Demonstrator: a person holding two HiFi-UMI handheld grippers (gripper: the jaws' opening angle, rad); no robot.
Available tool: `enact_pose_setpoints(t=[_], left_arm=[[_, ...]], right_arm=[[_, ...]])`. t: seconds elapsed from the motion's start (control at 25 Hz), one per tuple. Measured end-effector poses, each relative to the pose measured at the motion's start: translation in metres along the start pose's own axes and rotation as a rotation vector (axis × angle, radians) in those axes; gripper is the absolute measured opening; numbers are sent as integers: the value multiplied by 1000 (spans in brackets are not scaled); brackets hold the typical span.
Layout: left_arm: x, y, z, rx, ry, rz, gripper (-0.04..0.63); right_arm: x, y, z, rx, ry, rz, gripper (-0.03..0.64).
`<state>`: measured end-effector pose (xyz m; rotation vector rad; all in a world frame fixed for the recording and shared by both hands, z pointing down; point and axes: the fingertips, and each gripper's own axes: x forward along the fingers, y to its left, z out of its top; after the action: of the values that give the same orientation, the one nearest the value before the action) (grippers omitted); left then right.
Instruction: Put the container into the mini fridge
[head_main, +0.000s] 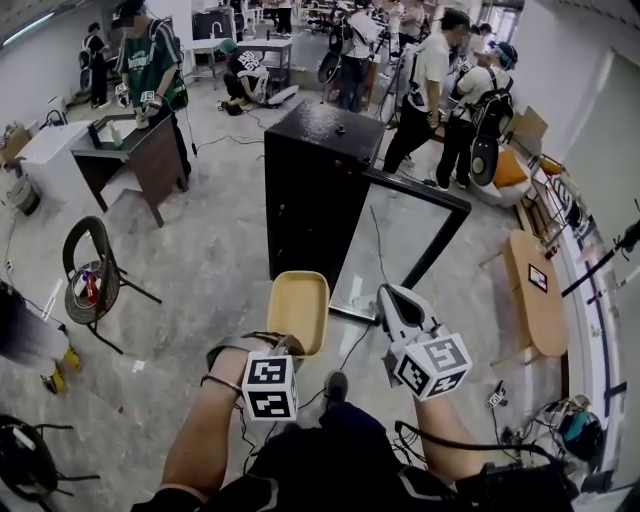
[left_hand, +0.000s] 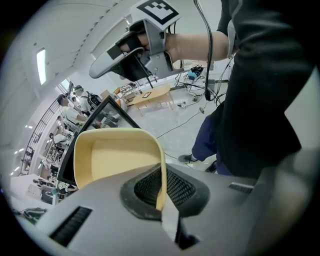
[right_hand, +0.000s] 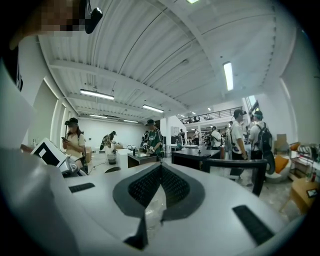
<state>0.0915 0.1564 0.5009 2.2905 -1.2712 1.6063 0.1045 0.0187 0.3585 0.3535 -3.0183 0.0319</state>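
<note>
Fingers of left gripper (head_main: 287, 346) clamp the container (head_main: 298, 308) at its near rim, above the floor, before the open fridge (head_main: 312, 190). Left gripper view: container wall pinched between fingers. Right gripper view: right gripper (right_hand: 160, 175) fingers closed, empty.

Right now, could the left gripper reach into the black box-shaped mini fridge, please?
Probably yes: the mini fridge has its glass door open, and only floor lies before the left gripper.

Left gripper (head_main: 284, 347): tilted downward, jaws clamped on the rim of the yellow container (head_main: 298, 310). Right gripper (head_main: 392, 303): just beside it, pointing about level, jaws together, nothing between them. Both forearms bare, extended forward.
</note>
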Motion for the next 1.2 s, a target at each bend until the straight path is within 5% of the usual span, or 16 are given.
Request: enact_pose_setpoints(t=[0.96, 1.2], left_arm=[[30, 98, -18, -73, -7, -14, 11], [51, 137, -18, -72, 6, -25, 11]], right_arm=[[114, -51, 14, 34, -4, 47, 8], [143, -82, 15, -35, -9, 45, 7]])
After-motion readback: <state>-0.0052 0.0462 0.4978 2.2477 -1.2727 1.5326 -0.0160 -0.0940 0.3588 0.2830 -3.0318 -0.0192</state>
